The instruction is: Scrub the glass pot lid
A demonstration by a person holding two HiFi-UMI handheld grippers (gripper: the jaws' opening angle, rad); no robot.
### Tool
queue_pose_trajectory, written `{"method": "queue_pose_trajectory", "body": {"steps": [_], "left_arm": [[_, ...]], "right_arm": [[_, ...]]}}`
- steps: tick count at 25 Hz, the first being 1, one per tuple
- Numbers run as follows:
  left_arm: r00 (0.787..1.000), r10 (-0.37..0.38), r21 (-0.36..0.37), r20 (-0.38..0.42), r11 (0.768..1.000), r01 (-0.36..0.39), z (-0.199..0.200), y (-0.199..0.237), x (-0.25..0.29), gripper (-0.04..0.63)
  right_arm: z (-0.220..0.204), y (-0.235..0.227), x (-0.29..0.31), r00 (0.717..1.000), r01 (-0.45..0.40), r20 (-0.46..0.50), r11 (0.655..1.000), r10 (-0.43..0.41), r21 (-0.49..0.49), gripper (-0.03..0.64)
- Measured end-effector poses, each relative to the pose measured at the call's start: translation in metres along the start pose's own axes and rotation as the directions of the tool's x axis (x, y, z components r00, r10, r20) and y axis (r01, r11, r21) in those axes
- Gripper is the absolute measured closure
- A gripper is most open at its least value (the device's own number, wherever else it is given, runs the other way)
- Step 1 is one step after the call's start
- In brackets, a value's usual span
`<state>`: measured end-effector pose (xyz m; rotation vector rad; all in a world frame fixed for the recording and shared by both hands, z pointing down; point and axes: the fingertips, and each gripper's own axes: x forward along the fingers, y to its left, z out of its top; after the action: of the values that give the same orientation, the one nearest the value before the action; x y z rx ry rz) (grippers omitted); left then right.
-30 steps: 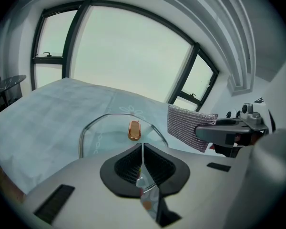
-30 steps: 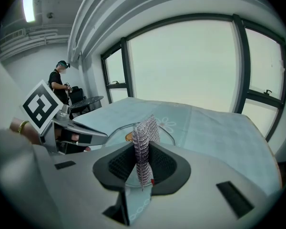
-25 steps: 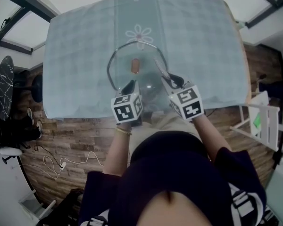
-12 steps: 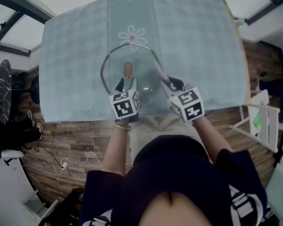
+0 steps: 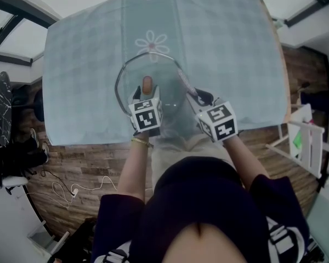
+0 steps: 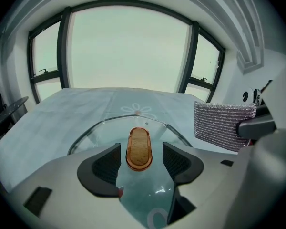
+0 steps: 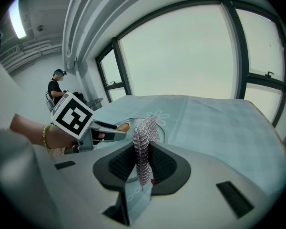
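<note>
The glass pot lid (image 5: 132,73) lies flat on the pale blue tablecloth (image 5: 225,43), its wooden handle (image 5: 147,83) in the middle. My left gripper (image 5: 145,93) straddles that handle (image 6: 139,148). Its jaws are opening, and both pads stand off the wood with a gap on each side. My right gripper (image 5: 199,97) hovers over the lid's right rim, shut on a silver mesh scrubbing cloth (image 7: 143,147) that sticks up between its pads. That cloth (image 6: 224,124) also shows at the right of the left gripper view. From the right gripper view, the left gripper (image 7: 105,131) is on my left.
The table's near edge (image 5: 98,138) runs just in front of my body. A flower print (image 5: 152,39) lies beyond the lid. A white rack (image 5: 307,138) stands on the wooden floor at the right, dark objects (image 5: 5,103) and cables at the left. A person (image 7: 55,87) is far off.
My left gripper has moved forward and right from beside the handle to astride it, and its jaws have spread wide. The right gripper has held still with the cloth.
</note>
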<state>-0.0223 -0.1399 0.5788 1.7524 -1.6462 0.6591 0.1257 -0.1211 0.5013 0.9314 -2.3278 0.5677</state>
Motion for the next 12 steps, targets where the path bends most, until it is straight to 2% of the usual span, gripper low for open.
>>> {"method": "queue_pose_trajectory", "body": {"steps": [5, 9, 12], "left_arm": [[0.998, 0.037, 0.028, -0.043, 0.999, -0.036, 0.002, 0.005, 0.012, 0.333], [0.997, 0.069, 0.053, -0.040, 0.996, -0.067, 0.006, 0.009, 0.020, 0.333], [0.997, 0.064, 0.066, -0.046, 0.996, -0.061, 0.008, 0.009, 0.026, 0.333]], "right_arm": [[0.007, -0.007, 0.011, 1.000, -0.002, -0.010, 1.000, 0.002, 0.019, 0.537], [0.017, -0.013, 0.017, 1.000, 0.007, -0.001, 1.000, -0.007, 0.024, 0.537], [0.022, -0.016, 0.023, 1.000, 0.015, -0.002, 0.999, -0.015, 0.035, 0.537]]}}
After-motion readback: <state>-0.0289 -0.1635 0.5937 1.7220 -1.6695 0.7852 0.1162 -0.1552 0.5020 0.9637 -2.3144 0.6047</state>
